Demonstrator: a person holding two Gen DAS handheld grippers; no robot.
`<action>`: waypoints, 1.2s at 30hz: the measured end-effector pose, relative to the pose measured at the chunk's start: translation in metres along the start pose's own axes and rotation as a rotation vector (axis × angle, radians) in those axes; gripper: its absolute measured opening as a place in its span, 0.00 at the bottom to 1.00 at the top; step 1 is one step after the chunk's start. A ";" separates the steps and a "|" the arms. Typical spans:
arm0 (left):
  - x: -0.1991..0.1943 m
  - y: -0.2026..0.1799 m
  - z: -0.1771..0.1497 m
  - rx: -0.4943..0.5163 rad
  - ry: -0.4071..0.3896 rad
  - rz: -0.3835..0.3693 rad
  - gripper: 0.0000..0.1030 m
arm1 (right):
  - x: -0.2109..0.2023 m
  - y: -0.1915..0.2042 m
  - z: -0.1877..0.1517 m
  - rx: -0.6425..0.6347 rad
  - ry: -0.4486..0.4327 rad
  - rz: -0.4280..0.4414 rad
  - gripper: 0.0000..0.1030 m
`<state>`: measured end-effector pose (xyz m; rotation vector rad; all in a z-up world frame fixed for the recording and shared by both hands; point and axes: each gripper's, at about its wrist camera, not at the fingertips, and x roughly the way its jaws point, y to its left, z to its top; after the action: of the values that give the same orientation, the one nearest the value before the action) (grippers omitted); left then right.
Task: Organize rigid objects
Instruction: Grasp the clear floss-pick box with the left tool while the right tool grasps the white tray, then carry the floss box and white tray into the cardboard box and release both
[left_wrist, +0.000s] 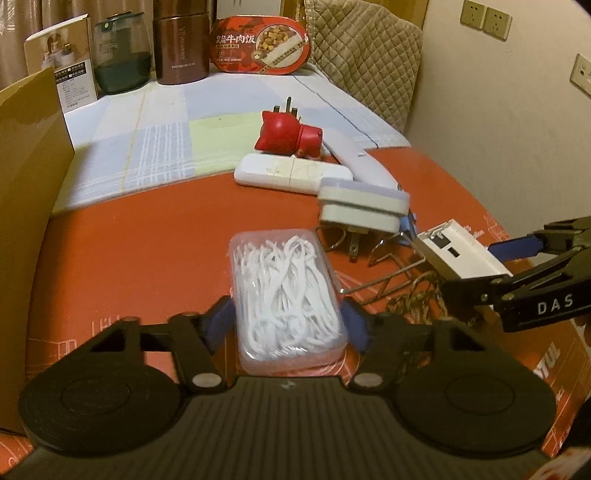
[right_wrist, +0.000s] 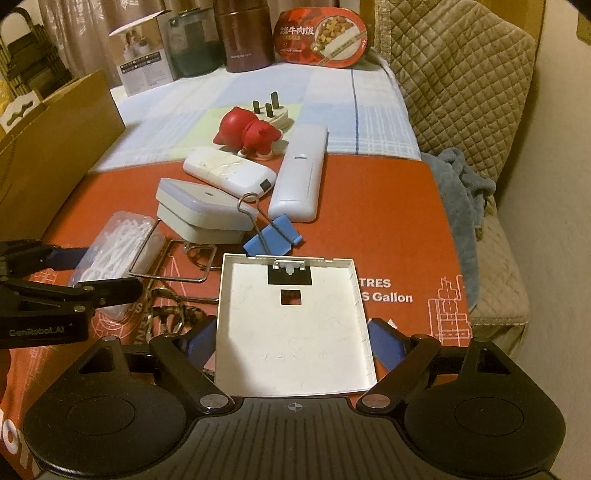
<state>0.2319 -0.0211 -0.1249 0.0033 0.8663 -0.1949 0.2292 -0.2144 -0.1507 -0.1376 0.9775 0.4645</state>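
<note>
Left gripper (left_wrist: 289, 321) low over the orange printed board (left_wrist: 147, 240), pointing forward, blue pads pinching one clear plastic box of white floss picks (left_wrist: 286, 291) by its long sides; box resting on or just above the board, cannot tell which. Right gripper (right_wrist: 293, 341) level beside it, pointing the same way, blue pads (right_wrist: 386, 349) closed on the side edges of one flat square white plate (right_wrist: 293, 325) with raised rim, a small square hole and a clip at the far edge.

Ahead on the board: one blue binder clip (right_wrist: 275, 238) with wire handles, one squat white plug-in adapter (right_wrist: 203, 214) with rounded corners, one oval white remote (right_wrist: 231, 173), one long white remote (right_wrist: 301, 173), bent wire loops (right_wrist: 173, 262) and a braided cord (right_wrist: 173, 314).

Farther back, at the edge of the plaid cloth (right_wrist: 332, 107): one glossy red figurine (right_wrist: 247, 134), touching a white three-pin plug (right_wrist: 275, 110).

At the rear: one red oval meal tub (left_wrist: 260, 46), one brown cylindrical flask (left_wrist: 181, 48), one dark glass jar (left_wrist: 122, 55), one printed carton (left_wrist: 59, 70). Cardboard wall (left_wrist: 26, 155) on the left; quilted cushion (right_wrist: 458, 74) right.
</note>
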 end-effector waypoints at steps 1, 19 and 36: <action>-0.002 0.002 -0.002 0.001 0.002 0.003 0.53 | -0.001 0.001 -0.001 0.002 -0.003 -0.003 0.81; -0.039 0.021 -0.044 0.069 0.007 0.045 0.52 | -0.060 0.050 -0.021 0.055 -0.117 -0.015 0.80; -0.083 0.017 -0.036 0.054 -0.020 0.015 0.50 | -0.094 0.079 -0.029 0.044 -0.147 -0.016 0.80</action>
<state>0.1553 0.0125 -0.0861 0.0586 0.8405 -0.2039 0.1278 -0.1828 -0.0825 -0.0706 0.8412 0.4317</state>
